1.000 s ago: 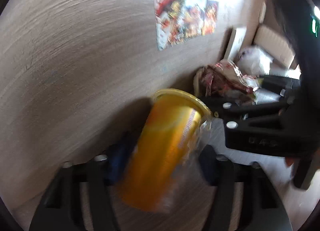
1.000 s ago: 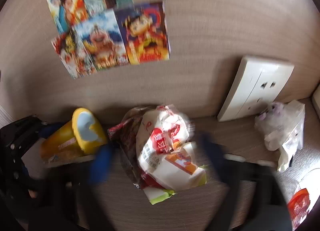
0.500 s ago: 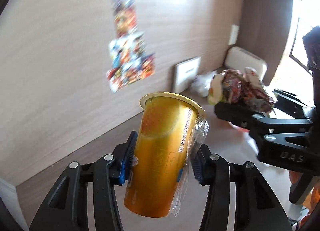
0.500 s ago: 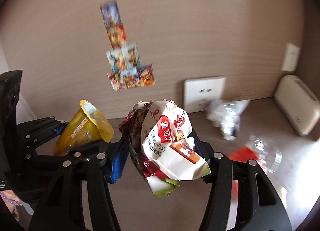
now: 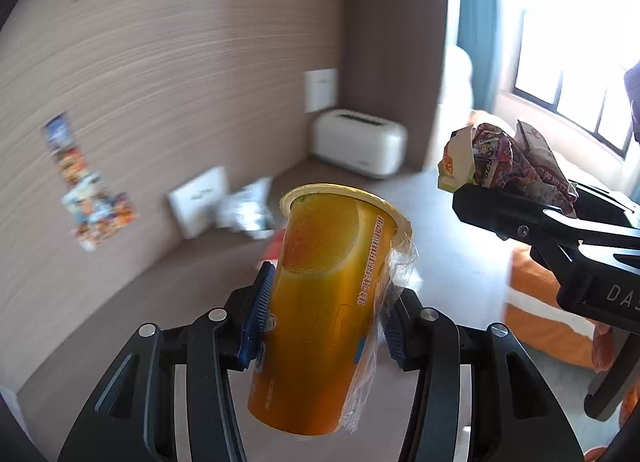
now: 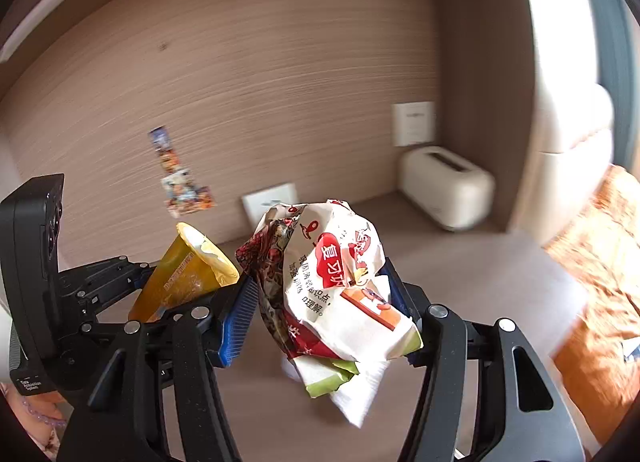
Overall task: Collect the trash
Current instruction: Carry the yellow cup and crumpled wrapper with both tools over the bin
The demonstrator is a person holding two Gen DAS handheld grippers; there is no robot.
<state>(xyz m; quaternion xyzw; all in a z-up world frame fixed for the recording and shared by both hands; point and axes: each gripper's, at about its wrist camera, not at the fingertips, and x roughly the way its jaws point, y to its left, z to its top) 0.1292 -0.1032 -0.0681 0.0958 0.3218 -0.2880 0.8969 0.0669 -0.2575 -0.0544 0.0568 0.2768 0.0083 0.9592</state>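
My left gripper (image 5: 326,322) is shut on an orange plastic drink cup (image 5: 320,314) with a clear wrapper stuck to its side, held upright above the desk. My right gripper (image 6: 320,310) is shut on a crumpled red and white snack wrapper (image 6: 336,286), also held in the air. In the left wrist view the wrapper (image 5: 508,166) and right gripper (image 5: 540,222) sit to the right of the cup. In the right wrist view the cup (image 6: 184,274) and left gripper (image 6: 116,282) sit to the left.
A brown desk surface (image 6: 480,274) lies below, against a wood-grain wall. A cream toaster (image 6: 446,192) stands in the back corner. A white socket plate (image 5: 200,200) leans on the wall, with a clear crumpled bag (image 5: 250,210) beside it. Orange bedding (image 6: 600,262) lies right.
Both grippers have lifted up and back from the wall with their loads. The desk, wall stickers and socket plate now look smaller and farther; the toaster and window have come into view.
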